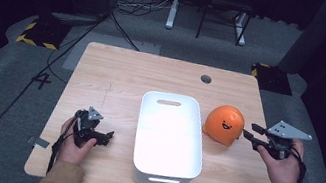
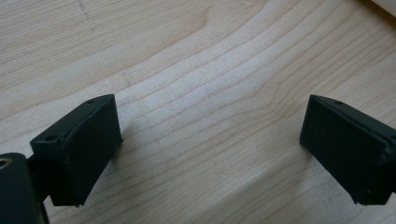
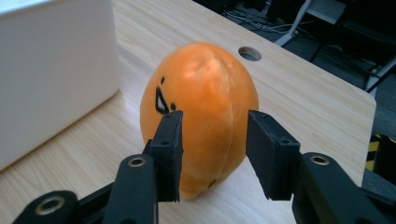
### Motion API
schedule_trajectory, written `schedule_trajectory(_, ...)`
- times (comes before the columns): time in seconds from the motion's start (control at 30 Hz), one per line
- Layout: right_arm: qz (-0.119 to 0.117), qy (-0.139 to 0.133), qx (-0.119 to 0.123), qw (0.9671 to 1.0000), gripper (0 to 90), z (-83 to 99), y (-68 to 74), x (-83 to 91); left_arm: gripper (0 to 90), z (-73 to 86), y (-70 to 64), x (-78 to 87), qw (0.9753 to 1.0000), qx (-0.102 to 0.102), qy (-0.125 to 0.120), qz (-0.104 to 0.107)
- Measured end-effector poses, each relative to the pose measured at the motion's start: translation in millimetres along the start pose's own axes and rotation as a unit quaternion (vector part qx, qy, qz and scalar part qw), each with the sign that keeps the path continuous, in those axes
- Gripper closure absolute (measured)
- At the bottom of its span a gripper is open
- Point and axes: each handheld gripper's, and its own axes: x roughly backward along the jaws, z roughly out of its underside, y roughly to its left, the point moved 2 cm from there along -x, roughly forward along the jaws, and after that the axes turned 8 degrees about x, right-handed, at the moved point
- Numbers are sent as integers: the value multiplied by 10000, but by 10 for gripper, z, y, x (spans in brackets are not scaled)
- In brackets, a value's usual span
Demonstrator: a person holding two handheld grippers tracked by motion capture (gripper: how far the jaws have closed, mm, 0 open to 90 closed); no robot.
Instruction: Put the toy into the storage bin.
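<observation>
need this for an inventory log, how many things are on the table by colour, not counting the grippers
White: 1, the white rectangular plastic bin, empty inside.
Orange: 1, the orange round plush toy with a drawn face, beside the bin.
Total: 2 things on the light wooden table.

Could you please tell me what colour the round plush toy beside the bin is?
The plush toy is orange with a black drawn face, clearest in the right gripper view.

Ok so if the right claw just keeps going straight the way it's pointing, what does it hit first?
Most likely the orange plush toy. The right claw points straight at it, jaws apart, with the toy just beyond the tips. Whether they touch it already is hard to tell. The white bin sits beyond the toy.
</observation>
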Motion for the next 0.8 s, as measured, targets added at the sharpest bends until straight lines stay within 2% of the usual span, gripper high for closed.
schedule_trajectory(0.23,-110,-136,-49,9998,579,-93,-80,-94,55,0,0,0,10000,0,1,0)
schedule_trajectory(0.27,-200,-190,-117,9996,579,-121,-99,-125,56,0,0,0,10000,-1,1,0)
schedule_trajectory(0.63,-495,-448,-283,9974,555,-287,-140,-361,55,-1,1,0,10000,-2,0,-2)
schedule_trajectory(0.7,-553,-517,-433,9962,554,-292,-171,-450,56,-1,2,0,10000,-8,-6,-5)
schedule_trajectory(0.77,-566,-551,-459,9958,554,-287,-188,-480,55,-1,1,0,10000,-1,0,-1)
schedule_trajectory(0.8,-610,-593,-576,9947,555,-272,-210,-534,55,-2,2,0,10000,-9,-4,-5)
